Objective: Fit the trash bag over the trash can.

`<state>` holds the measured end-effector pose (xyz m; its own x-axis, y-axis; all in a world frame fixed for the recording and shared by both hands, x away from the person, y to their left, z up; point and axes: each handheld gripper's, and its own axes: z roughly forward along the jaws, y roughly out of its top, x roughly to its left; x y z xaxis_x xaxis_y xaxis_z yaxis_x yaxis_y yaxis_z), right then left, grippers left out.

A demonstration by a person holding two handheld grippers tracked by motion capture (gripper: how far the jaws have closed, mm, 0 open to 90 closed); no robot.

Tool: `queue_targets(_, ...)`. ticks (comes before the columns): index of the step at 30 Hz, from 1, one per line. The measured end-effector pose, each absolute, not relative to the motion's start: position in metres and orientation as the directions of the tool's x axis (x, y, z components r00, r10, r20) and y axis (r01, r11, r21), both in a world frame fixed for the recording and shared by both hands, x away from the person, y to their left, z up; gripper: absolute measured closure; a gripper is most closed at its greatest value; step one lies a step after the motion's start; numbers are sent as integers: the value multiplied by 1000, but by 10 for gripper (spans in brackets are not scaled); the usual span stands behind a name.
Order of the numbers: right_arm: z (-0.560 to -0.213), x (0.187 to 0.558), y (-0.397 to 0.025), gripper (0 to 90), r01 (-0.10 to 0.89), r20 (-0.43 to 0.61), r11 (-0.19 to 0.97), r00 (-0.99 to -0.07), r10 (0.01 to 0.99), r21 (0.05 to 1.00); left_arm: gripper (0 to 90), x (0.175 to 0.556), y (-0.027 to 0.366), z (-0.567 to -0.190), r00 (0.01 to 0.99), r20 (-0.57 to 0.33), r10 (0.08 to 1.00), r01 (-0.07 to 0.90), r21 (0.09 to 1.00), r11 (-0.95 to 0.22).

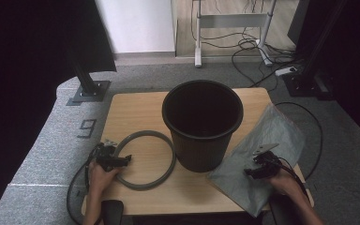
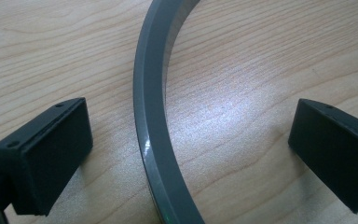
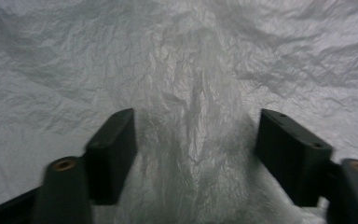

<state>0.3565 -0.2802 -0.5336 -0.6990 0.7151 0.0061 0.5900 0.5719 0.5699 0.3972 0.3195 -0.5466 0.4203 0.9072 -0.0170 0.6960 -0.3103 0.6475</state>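
**Two claws low over ring and bag on a small wooden worktop**

We see a light wooden worktop [image 1: 136, 110] with rounded corners, its grain pale and faintly glossy where the light catches it in the left gripper view. It stands on grey speckled carpet [image 1: 42, 140], where a dark figure 9 [image 1: 87, 127] is marked just left of the worktop. Behind, the carpet gives way to a wooden floor with a white frame [image 1: 232, 21] on two legs, a white wall panel [image 1: 136, 23], and loose black cables [image 1: 251, 49] running to a power strip [image 1: 286, 71]. Dark drapes close both sides of the room, and a black stand base [image 1: 90, 90] sits at the left.

A black bin [image 1: 202, 124] stands upright near the worktop's middle. To its left a grey ring [image 1: 146, 159] lies flat, its right edge just beside the bin's foot. To the bin's right a grey bag [image 1: 262, 154] lies spread out and crinkled, its near corner hanging past the worktop's front edge.

Our left claw [image 1: 122, 161] is at the ring's near-left arc. In the left gripper view its jaws stand wide apart with the ring [image 2: 151, 130] running between them, neither jaw touching it, so it holds nothing.

Our right claw [image 1: 254, 169] is over the bag's near part. In the right gripper view its jaws are wide apart over the wrinkled bag [image 3: 196, 84], gripping nothing; we cannot tell whether the tips touch the film.
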Motion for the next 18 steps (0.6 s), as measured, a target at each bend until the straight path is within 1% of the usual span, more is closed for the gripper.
queue_targets(2,-531,356,-283,509,591,6,573,-699,715,568,0,397,319,-547,420,-17,907,696,647,-310)
queue_targets(3,-531,355,-284,563,590,7,573,-700,714,568,0,397,319,-547,419,-17,908,696,647,-310)
queue_targets(5,-530,354,-287,701,594,12,568,-697,717,570,0,397,319,-547,418,-17,908,697,648,-309)
queue_targets(7,-530,353,-290,809,601,15,562,-691,723,568,0,397,319,-547,418,-17,908,697,648,-308)
queue_targets(8,-530,353,-290,849,602,16,562,-690,724,567,0,397,319,-547,417,-17,909,697,648,-308)
queue_targets(10,-529,352,-289,878,607,18,559,-686,727,564,0,397,319,-547,417,-17,909,697,648,-308)
queue_targets(12,-528,354,-289,878,630,37,553,-677,735,544,0,397,319,-547,417,-17,909,697,648,-307)
queue_targets(14,-524,356,-287,877,631,31,581,-691,723,513,0,397,319,-547,417,-17,909,697,648,-307)
queue_targets(18,-508,359,-291,875,617,25,573,-692,721,539,0,397,319,-547,418,-18,908,696,649,-307)
